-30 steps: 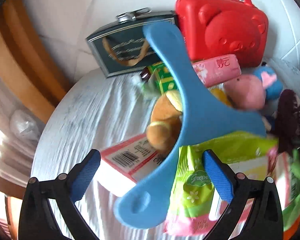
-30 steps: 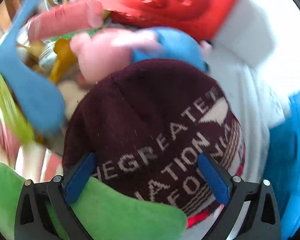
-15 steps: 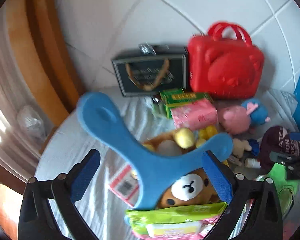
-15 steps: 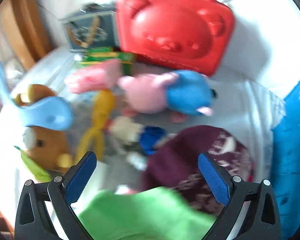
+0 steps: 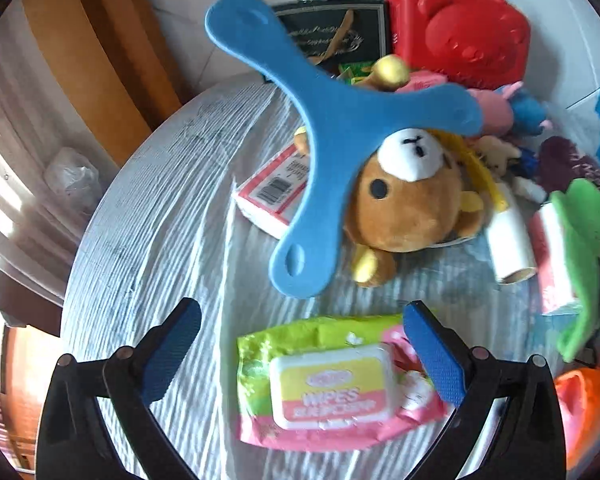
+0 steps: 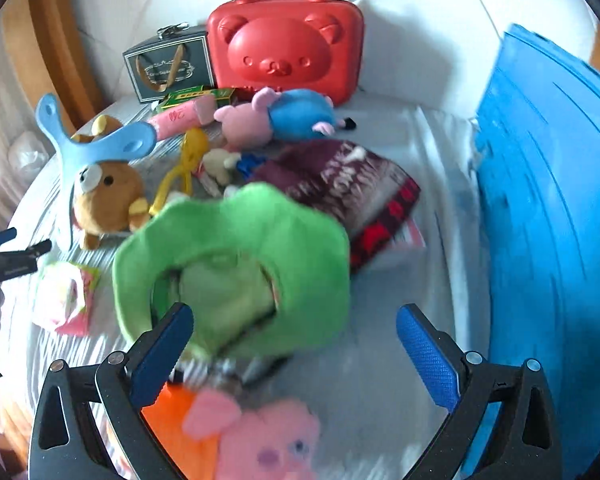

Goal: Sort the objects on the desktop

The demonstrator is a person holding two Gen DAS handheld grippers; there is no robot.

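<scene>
My left gripper (image 5: pixel 300 354) is open and empty above a green and pink wipes pack (image 5: pixel 332 384) on the white-covered table (image 5: pixel 148 216). A blue three-armed boomerang (image 5: pixel 332 128) rests on a brown bear plush (image 5: pixel 412 196). My right gripper (image 6: pixel 294 338) is open and empty just behind a green plush hat (image 6: pixel 236 248). A maroon knit beanie (image 6: pixel 340 180), a pink and blue pig plush (image 6: pixel 276 118) and a yellow toy (image 6: pixel 184 160) lie beyond it. A pink plush (image 6: pixel 268 440) lies under the right gripper.
A red bear-face case (image 6: pixel 288 46) and a dark gift box (image 6: pixel 168 66) stand at the back by the wall. A blue bin (image 6: pixel 548 216) stands at the right. A red and white box (image 5: pixel 272 192) lies under the boomerang. An orange object (image 5: pixel 584 408) shows at the right.
Both grippers have pulled back and up from the pile. The boomerang has shifted onto the bear. The wipes pack now lies flat between my left fingers. The green hat is now ahead of my right gripper.
</scene>
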